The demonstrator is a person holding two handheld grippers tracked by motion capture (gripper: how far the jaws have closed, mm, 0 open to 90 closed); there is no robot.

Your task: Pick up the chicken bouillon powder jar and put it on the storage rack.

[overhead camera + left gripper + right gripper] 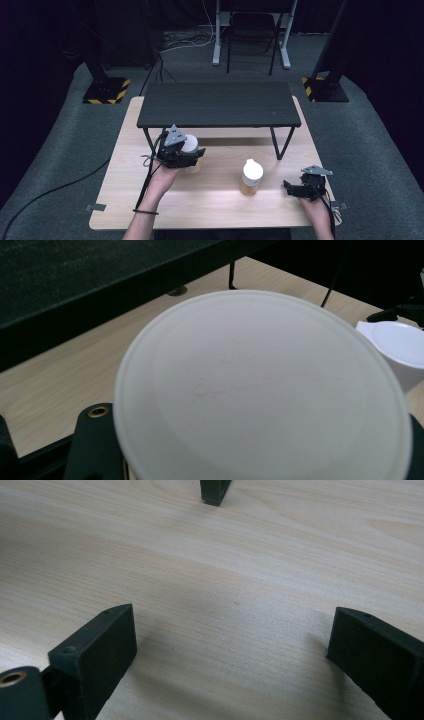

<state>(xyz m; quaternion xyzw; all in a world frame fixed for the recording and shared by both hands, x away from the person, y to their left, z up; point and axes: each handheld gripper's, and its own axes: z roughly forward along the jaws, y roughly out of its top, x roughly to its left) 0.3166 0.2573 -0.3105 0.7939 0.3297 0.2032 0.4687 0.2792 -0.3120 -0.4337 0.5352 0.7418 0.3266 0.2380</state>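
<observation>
Your left forearm comes in from 6 o'clock of the high view and angles up toward 12, the wrist banded, the hand cupped under the left gripper (189, 156) just in front of the black shelf (218, 104) that stands on the light wooden worktop (215, 200). That gripper sits around a white-lidded jar (190, 145) with amber contents. In the left gripper view the jar's round white lid (260, 390) lies very near the camera with a black finger at each lower corner beside it; the fingers look closed on the jar, though where they meet its wall is hidden under the lid. Your right hand (316, 202) rests low at about 4 o'clock on the worktop, near its right edge, holding the right gripper (292, 187) pointed toward 9 o'clock. Its fingers (95, 655) are spread wide over bare wood, grasping nothing, with a shelf leg (215, 491) standing beyond them. A second white-capped bottle (251, 177) stands upright between your two hands, nearer the right gripper yet apart from it.
</observation>
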